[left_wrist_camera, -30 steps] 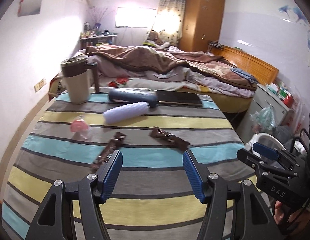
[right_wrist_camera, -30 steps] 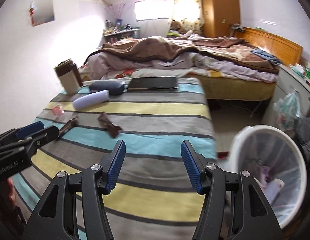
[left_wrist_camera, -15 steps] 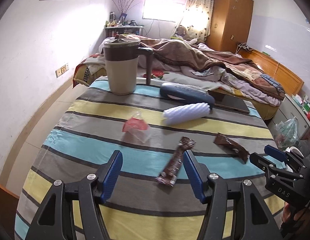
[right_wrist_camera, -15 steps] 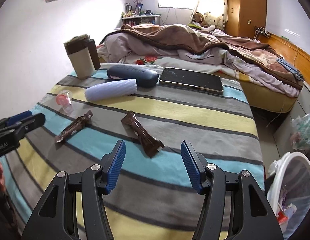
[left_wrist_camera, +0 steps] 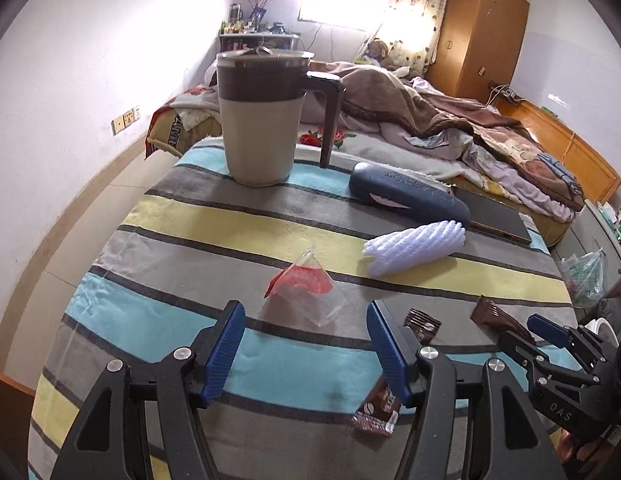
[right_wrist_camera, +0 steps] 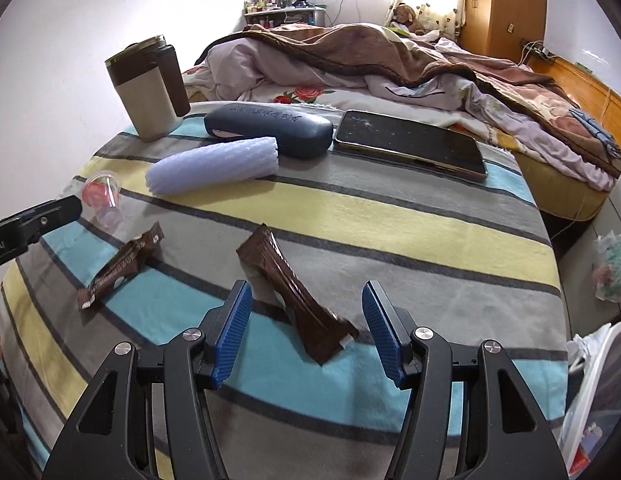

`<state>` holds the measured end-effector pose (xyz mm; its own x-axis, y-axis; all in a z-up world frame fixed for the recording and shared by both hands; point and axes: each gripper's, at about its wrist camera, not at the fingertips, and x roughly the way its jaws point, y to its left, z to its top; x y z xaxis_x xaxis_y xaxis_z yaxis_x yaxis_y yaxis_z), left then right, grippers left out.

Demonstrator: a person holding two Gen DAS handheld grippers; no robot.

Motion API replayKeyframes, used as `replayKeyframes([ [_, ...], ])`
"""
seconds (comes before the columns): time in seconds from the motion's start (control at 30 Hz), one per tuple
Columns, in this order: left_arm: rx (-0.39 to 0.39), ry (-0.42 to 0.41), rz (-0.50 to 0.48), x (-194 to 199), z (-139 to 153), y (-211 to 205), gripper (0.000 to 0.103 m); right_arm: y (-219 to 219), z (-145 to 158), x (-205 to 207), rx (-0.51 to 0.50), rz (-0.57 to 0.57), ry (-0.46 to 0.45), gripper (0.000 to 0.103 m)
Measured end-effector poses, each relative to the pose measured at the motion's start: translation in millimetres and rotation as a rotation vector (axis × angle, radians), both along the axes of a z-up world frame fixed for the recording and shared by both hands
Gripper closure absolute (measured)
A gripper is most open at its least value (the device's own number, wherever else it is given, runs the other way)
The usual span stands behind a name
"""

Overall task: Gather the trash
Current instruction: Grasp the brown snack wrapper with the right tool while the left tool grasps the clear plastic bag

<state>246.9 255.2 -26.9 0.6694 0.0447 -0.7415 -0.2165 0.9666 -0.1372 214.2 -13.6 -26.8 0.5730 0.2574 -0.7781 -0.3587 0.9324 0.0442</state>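
A clear plastic wrapper with a red patch (left_wrist_camera: 306, 292) lies on the striped tablecloth (left_wrist_camera: 214, 224), just ahead of my open left gripper (left_wrist_camera: 306, 344). A brown snack wrapper (right_wrist_camera: 298, 300) lies between the open fingers of my right gripper (right_wrist_camera: 306, 332). A second brown wrapper (right_wrist_camera: 122, 266) lies to its left and shows in the left wrist view (left_wrist_camera: 380, 408). A white foam sleeve (right_wrist_camera: 214, 166) lies further back. Both grippers are empty.
A beige and brown mug (left_wrist_camera: 258, 116), a dark blue glasses case (right_wrist_camera: 268, 128) and a tablet (right_wrist_camera: 410, 146) stand at the table's far side. A white bin with a liner (right_wrist_camera: 594, 396) is at the right, below the table. A bed (right_wrist_camera: 390, 52) is behind.
Both grippers have moved forward and lower over the table. The left one has swung left to face the clear wrapper. The right one now has the brown wrapper between its fingers.
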Motion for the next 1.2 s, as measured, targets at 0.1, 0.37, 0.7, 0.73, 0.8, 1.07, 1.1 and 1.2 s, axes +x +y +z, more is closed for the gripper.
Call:
replayKeyframes([
  [0.1,-0.018,0.011,0.001,12.5,-4.6,2.6,0.04,3.2,-2.7,3.5,-0.005,0.001,0.013,0.049],
  [0.37,-0.056,0.014,0.031,32.3,-13.8,11.6,0.04,6.4,-4.3,7.7,-0.013,0.01,0.017,0.066],
  [0.7,-0.053,0.022,0.032,34.2,-17.6,12.0,0.055,3.8,-4.9,8.9,0.001,0.002,0.02,0.084],
  [0.73,-0.05,0.023,0.027,33.6,-17.2,11.0,0.055,3.7,-5.0,8.9,0.002,0.003,0.021,0.084],
  [0.8,-0.043,0.023,0.022,31.7,-16.9,8.4,0.055,4.4,-4.9,7.9,-0.001,0.003,0.019,0.085],
  [1.07,-0.009,-0.006,0.006,11.8,-2.5,-3.0,0.055,2.2,-3.8,2.4,0.03,0.007,0.022,0.086],
  [1.1,-0.009,-0.01,0.004,9.3,-0.7,-4.2,0.055,1.7,-3.2,1.0,0.037,0.008,0.022,0.086],
  [1.2,0.007,-0.031,-0.004,-2.1,7.8,-10.6,0.055,-0.7,0.6,-3.4,0.055,0.01,0.017,0.086],
])
